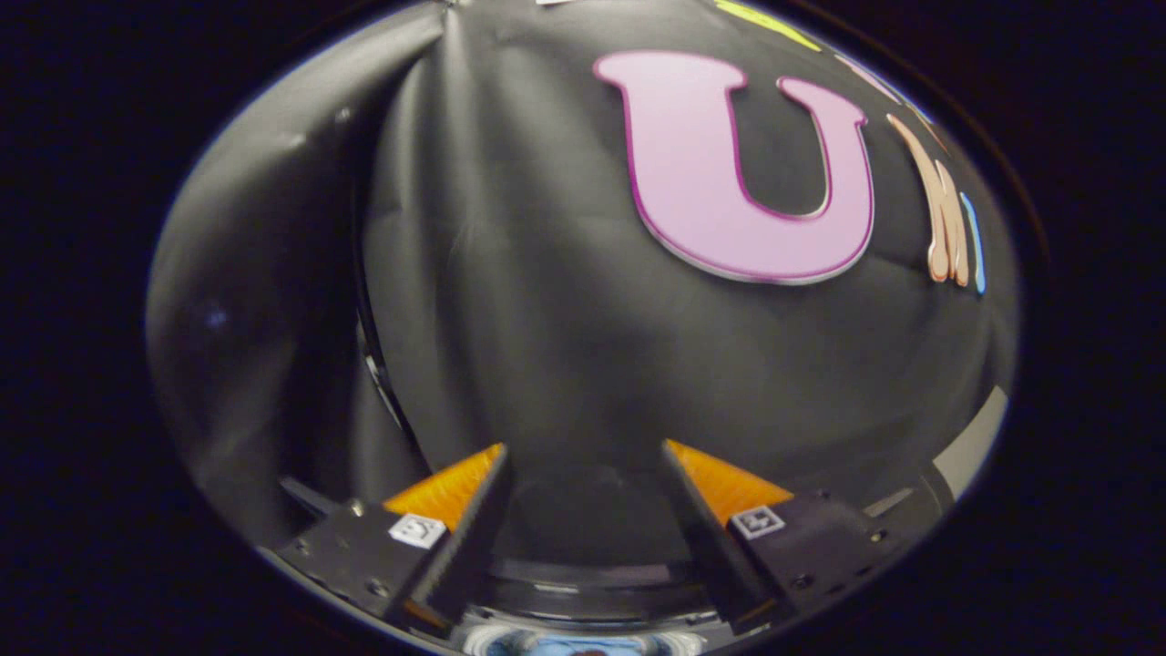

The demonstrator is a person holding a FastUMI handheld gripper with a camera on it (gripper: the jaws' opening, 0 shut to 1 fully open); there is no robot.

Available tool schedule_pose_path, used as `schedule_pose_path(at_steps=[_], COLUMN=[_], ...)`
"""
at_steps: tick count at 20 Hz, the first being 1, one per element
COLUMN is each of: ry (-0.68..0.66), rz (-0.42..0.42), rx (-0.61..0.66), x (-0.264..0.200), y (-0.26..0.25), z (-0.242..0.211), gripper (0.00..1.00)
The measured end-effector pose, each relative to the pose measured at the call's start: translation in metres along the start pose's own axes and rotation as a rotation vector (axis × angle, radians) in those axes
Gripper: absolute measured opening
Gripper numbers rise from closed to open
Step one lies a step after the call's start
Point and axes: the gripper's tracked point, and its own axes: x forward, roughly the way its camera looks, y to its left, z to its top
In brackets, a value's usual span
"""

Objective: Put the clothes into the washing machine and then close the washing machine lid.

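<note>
My gripper (583,445) is open, its two fingers spread wide with nothing between them. It points at the black booth wall (547,301) just ahead. Under the fingers, close to the gripper's base, lies a dark, glossy curved rim (592,583), which looks like part of the washing machine. Below that rim a small patch of blue and white (583,645) shows; it may be cloth, but it is too cut off to tell. The machine's lid cannot be made out for sure.
A thin shiny curved edge (378,364) rises left of the left finger, against the folds of the cloth. A pale strip (975,437) shows beyond the right finger, low at the wall's foot.
</note>
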Motion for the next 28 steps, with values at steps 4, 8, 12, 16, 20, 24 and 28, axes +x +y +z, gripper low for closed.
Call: schedule_pose_path(at_steps=[4, 8, 12, 16, 20, 24, 28], ry=[0.006, 0.034, 0.063, 0.033, 0.049, 0.049, 0.045], rz=[-0.021, -0.034, -0.063, -0.069, -0.073, -0.085, -0.093], rx=[0.001, 0.006, 0.055, 0.042, 0.040, 0.038, 0.039], x=[-0.002, -0.003, -0.005, -0.006, -0.007, -0.007, -0.007], y=[0.002, -0.002, -0.004, -0.006, -0.005, -0.007, -0.006], z=[-0.006, -0.008, -0.014, -0.008, -0.011, -0.010, -0.009], gripper=[0.97, 1.00, 1.00, 1.00, 1.00, 1.00, 1.00])
